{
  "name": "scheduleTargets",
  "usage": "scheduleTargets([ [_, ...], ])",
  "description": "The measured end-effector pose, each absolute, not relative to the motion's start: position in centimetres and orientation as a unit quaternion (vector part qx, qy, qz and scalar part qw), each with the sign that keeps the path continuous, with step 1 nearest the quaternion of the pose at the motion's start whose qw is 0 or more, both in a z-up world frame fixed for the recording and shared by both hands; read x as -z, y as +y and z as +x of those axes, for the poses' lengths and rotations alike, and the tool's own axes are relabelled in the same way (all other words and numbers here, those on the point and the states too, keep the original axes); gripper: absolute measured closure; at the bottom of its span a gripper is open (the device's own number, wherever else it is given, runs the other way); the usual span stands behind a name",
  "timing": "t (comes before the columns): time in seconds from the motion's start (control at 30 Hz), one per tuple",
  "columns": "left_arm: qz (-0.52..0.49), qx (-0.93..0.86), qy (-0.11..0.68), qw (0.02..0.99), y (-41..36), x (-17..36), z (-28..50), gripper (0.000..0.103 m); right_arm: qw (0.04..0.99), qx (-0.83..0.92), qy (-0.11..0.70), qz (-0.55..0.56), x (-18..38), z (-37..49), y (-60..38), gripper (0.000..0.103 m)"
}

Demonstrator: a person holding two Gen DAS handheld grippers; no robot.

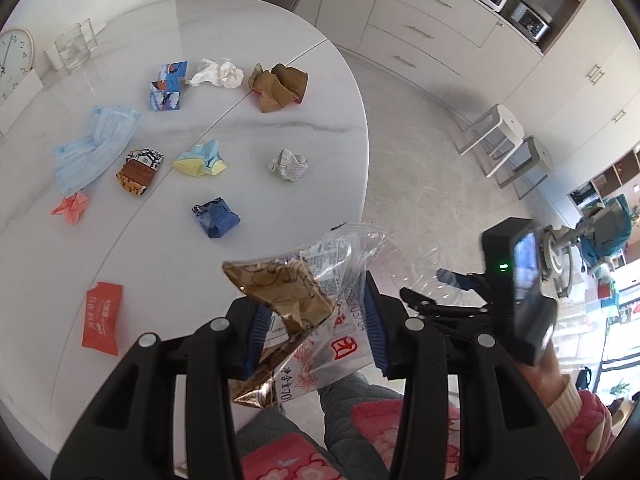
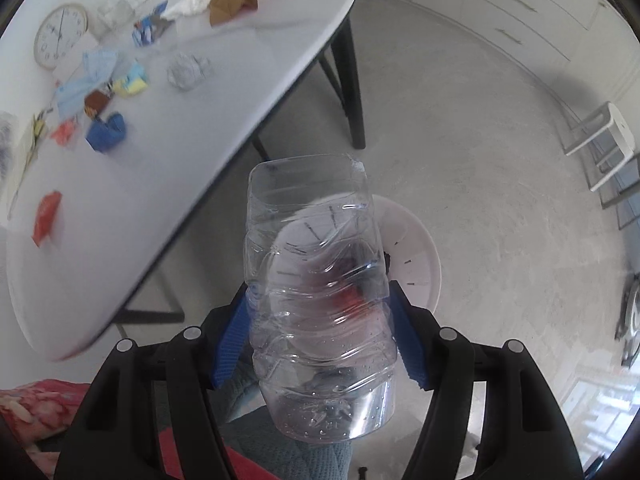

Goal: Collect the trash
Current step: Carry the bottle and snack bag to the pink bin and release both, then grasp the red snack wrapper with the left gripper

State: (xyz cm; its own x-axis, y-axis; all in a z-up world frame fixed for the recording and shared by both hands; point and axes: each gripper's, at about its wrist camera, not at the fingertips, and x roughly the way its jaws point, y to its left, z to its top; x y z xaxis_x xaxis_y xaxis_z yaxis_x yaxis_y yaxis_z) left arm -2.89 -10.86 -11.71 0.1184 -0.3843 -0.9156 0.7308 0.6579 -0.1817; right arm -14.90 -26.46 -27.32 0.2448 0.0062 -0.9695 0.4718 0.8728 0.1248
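My left gripper (image 1: 316, 320) is shut on a clear and gold snack wrapper (image 1: 296, 300), held over the near edge of the white table (image 1: 260, 128). My right gripper (image 2: 320, 332) is shut on a crushed clear plastic bottle (image 2: 316, 280), held off the table above a white bin (image 2: 416, 256) on the floor. The right gripper also shows in the left wrist view (image 1: 460, 280), to the right of the table. Several pieces of trash lie on the table: a blue wrapper (image 1: 216, 218), a crumpled paper ball (image 1: 289, 164), a red packet (image 1: 102, 326), a face mask (image 1: 94, 148).
A brown crumpled bag (image 1: 278, 86), white tissue (image 1: 218, 73), yellow-blue wrapper (image 1: 202, 159), brown snack packet (image 1: 139, 172), pink scrap (image 1: 72, 208) and blue cartons (image 1: 168, 86) lie on the table. A clock (image 1: 14, 60) and glass holder (image 1: 74, 46) stand at the far left. White stools (image 1: 500, 136) stand on the floor.
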Motion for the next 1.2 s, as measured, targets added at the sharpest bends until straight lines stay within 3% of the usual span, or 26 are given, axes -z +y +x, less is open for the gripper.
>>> scheduleTargets([
  [0.13, 0.159, 0.359, 0.547, 0.74, -11.7, 11.7, -3.7, 0.061, 0.744, 0.14, 0.62, 0.205, 29.8, -14.4, -27.9, 0.025],
  [0.27, 0.154, 0.347, 0.55, 0.744, -12.4, 11.8, -4.3, 0.061, 0.757, 0.14, 0.598, 0.224, 28.1, -15.1, -29.7, 0.014],
  [0.43, 0.153, 0.354, 0.563, 0.731, -14.1, 12.9, -5.1, 0.061, 0.779, 0.161, 0.57, 0.208, 23.8, -16.2, -31.7, 0.012],
  [0.6, 0.161, 0.374, 0.577, 0.708, -16.5, 14.6, -6.3, 0.06, 0.799, 0.184, 0.539, 0.19, 19.4, -17.5, -33.3, 0.004],
  [0.83, 0.174, 0.394, 0.61, 0.666, -19.7, 18.4, -8.3, 0.059, 0.809, 0.206, 0.523, 0.171, 16.3, -19.8, -34.5, 0.003],
  [0.87, 0.173, 0.396, 0.615, 0.66, -20.0, 18.8, -8.5, 0.058, 0.81, 0.206, 0.522, 0.169, 16.2, -20.1, -34.6, 0.003],
  [0.97, 0.168, 0.397, 0.623, 0.652, -20.8, 19.5, -9.2, 0.04, 0.81, 0.205, 0.523, 0.167, 16.0, -20.7, -35.1, 0.003],
  [1.03, 0.173, 0.391, 0.622, 0.656, -21.3, 19.5, -9.6, 0.022, 0.809, 0.205, 0.526, 0.166, 16.1, -20.9, -35.2, 0.003],
  [1.2, 0.184, 0.383, 0.61, 0.669, -21.9, 18.8, -10.2, 0.013, 0.808, 0.2, 0.526, 0.172, 16.4, -21.3, -36.1, 0.003],
])
